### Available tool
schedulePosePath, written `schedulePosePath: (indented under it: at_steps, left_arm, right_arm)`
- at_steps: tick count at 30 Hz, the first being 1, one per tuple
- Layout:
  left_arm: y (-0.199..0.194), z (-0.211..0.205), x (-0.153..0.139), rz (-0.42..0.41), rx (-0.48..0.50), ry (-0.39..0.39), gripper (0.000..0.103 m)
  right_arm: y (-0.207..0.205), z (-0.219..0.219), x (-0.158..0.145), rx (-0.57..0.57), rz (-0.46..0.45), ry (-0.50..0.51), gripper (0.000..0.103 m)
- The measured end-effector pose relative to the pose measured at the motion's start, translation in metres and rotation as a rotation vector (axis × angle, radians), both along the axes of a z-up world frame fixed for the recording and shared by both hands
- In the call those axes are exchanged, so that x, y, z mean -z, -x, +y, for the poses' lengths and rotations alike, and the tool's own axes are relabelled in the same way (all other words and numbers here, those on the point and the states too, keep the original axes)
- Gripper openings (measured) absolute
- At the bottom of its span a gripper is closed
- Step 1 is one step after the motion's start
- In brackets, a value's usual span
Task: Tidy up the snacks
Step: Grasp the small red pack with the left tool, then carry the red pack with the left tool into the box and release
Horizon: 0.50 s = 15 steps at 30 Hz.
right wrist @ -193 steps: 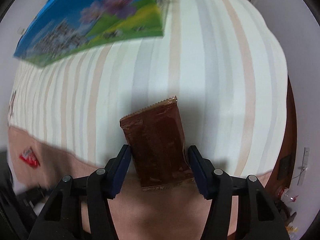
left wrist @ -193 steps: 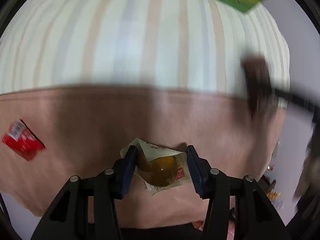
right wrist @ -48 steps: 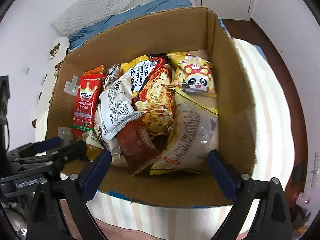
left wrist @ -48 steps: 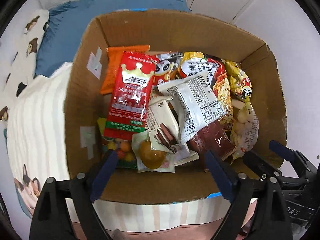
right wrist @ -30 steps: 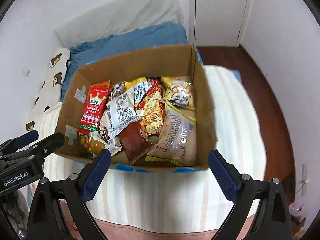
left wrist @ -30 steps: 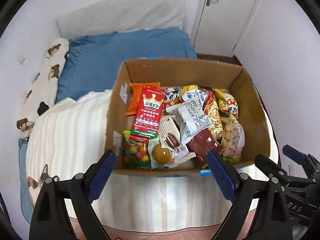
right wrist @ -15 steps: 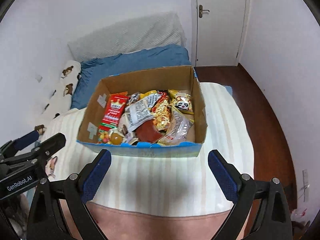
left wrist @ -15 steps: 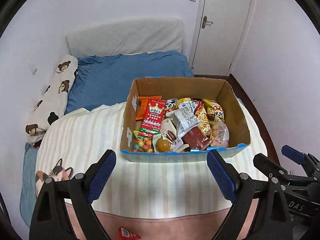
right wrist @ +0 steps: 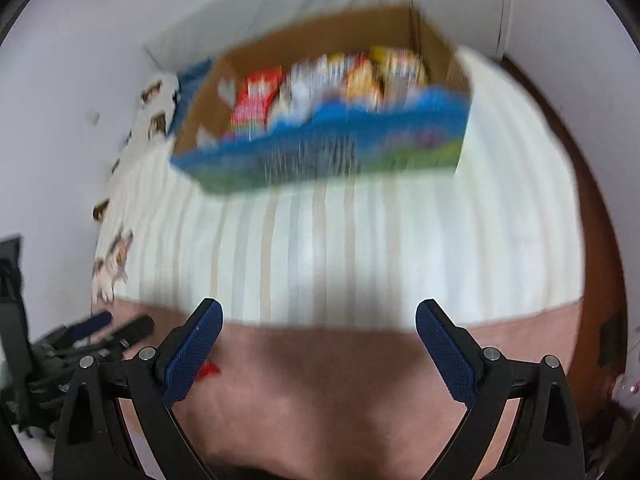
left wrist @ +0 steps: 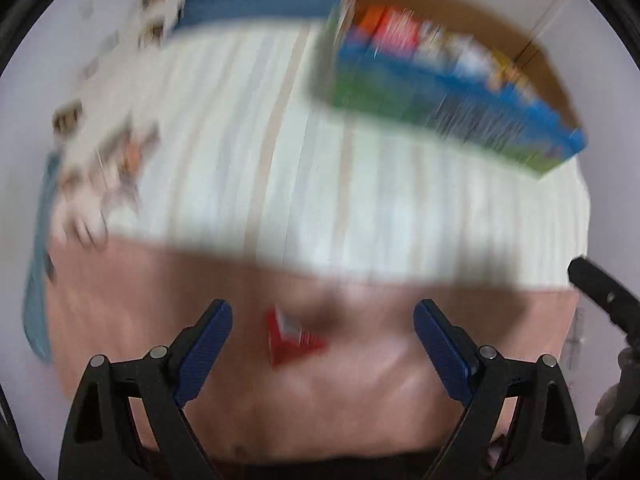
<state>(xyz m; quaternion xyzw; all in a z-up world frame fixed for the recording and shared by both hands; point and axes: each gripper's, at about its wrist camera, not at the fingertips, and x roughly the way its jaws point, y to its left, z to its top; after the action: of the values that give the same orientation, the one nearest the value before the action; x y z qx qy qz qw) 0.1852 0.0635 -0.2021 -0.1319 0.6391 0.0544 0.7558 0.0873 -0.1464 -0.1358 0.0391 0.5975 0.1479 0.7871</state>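
Mostly done, I'm judging: box [right wrist: 320, 128] at the far end of the bed [right wrist: 360, 248] is sitting full of snacks. One red packet [left wrist: 292, 338] is lying near, between the left gripper [left wrist: 322, 350] jaws, both wide apart, empty. Right gripper [right wrist: 320, 350] likewise gaping, empty. Nothing blocking the packet; frames blurring.

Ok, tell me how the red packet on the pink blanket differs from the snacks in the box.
The red packet lies alone on the pink blanket, out in the open; the boxed snacks sit packed together inside the cardboard box on the striped sheet. The packet lies between the open fingers of the left gripper; the boxed snacks are farther off. Blur hides any print on either.
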Motion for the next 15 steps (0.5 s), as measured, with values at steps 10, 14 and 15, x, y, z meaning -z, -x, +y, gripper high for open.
schedulePosePath:
  at_steps: [10, 14, 15]
  left_arm:
    - [0.018, 0.031, 0.099, 0.157, -0.232, 0.191, 0.065]
    - [0.016, 0.028, 0.102, 0.153, -0.223, 0.151, 0.037]
    - [0.016, 0.026, 0.100, 0.147, -0.221, 0.148, 0.037]
  right_arm:
    - [0.013, 0.018, 0.063, -0.022, 0.118, 0.033, 0.099]
    - [0.010, 0.024, 0.067, -0.028, 0.121, 0.047, 0.099]
    - [0.010, 0.024, 0.067, -0.027, 0.118, 0.048, 0.099]
